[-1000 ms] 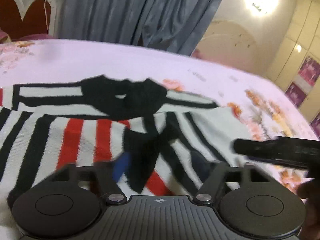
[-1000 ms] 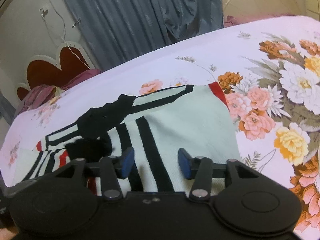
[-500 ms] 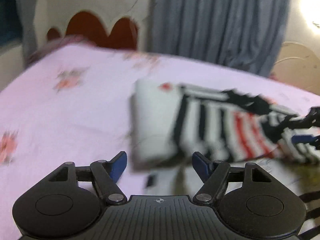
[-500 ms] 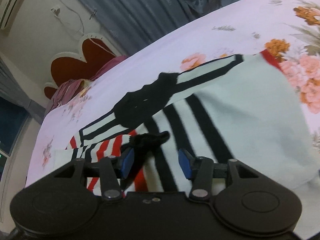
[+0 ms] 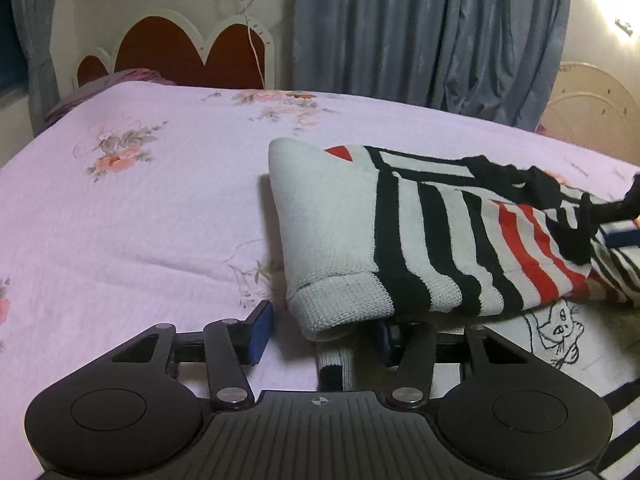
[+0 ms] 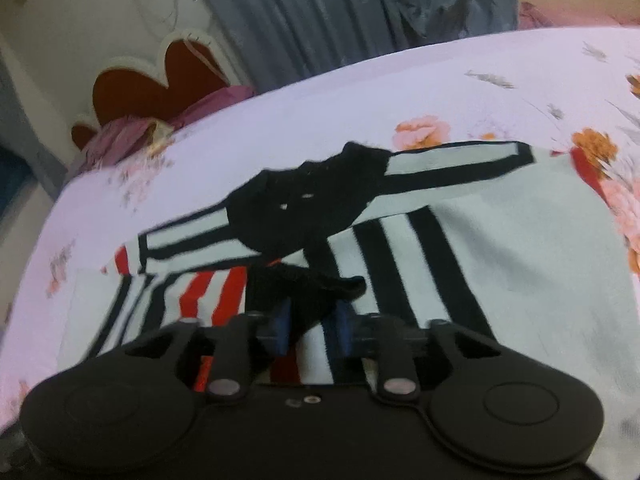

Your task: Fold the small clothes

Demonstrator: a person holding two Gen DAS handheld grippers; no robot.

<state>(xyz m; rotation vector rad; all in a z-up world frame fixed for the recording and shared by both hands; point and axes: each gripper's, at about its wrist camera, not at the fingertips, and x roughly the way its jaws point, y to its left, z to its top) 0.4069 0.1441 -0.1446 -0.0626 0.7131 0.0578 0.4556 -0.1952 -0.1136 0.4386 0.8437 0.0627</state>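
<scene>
While pinching a black fabric edge of the striped white, black and red knitted sweater, right gripper clenched. Left gripper spread wide, ribbed cuff just ahead between its fingers.

A red, black and white striped knit sweater lies on the floral pink bed sheet, its folded sleeve cuff just ahead of the left hand-held gripper. Behind the bed stand a scalloped red headboard and grey curtains.
</scene>
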